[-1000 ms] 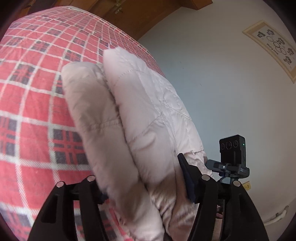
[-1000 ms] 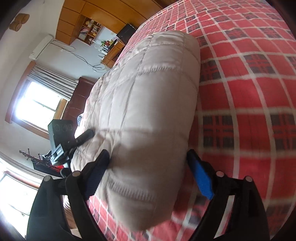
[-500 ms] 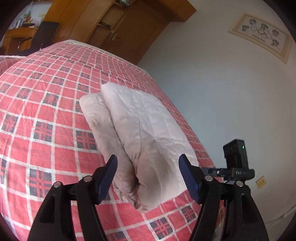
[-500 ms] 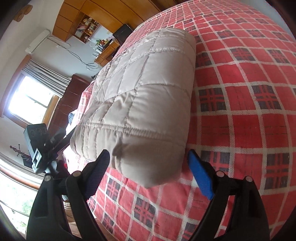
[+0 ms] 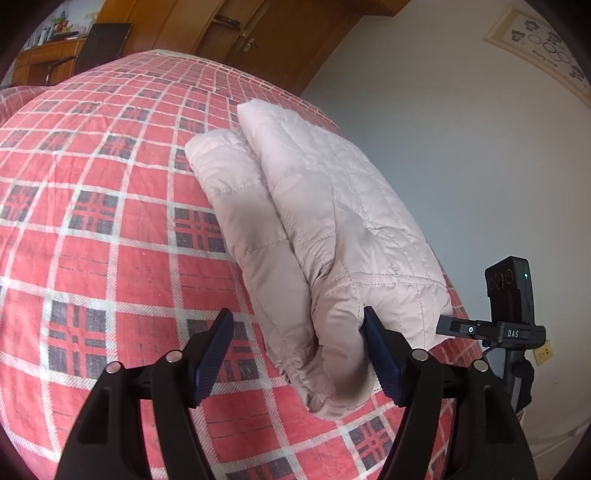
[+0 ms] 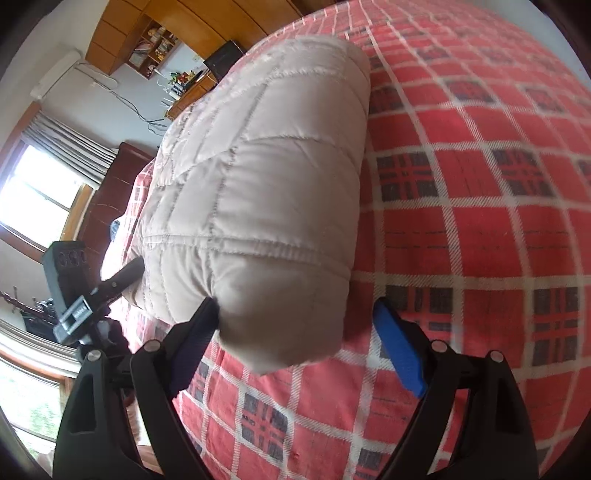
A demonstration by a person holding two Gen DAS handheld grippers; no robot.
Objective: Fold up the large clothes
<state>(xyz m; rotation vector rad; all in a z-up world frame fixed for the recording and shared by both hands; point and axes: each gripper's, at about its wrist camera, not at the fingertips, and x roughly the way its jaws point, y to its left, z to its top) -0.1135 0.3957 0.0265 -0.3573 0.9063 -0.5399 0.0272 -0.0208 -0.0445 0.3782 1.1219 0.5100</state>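
Note:
A pale pink quilted jacket lies folded into a thick bundle on the red plaid bed cover. My left gripper is open and straddles the bundle's near end. Its right finger touches the fabric, while its left finger stands apart over the cover. In the right wrist view the same jacket fills the middle. My right gripper is open around the bundle's other end, with its left finger against the fabric. Each view shows the opposite gripper's camera unit beyond the bundle.
A white wall with a framed picture runs along the bed's far side. Wooden wardrobe doors stand past the bed. A window with curtains, a dark headboard and a cluttered desk lie to the left.
Both grippers drew back from the jacket half a second ago and have now come close again, open the whole time. The folded jacket stays put on the bed.

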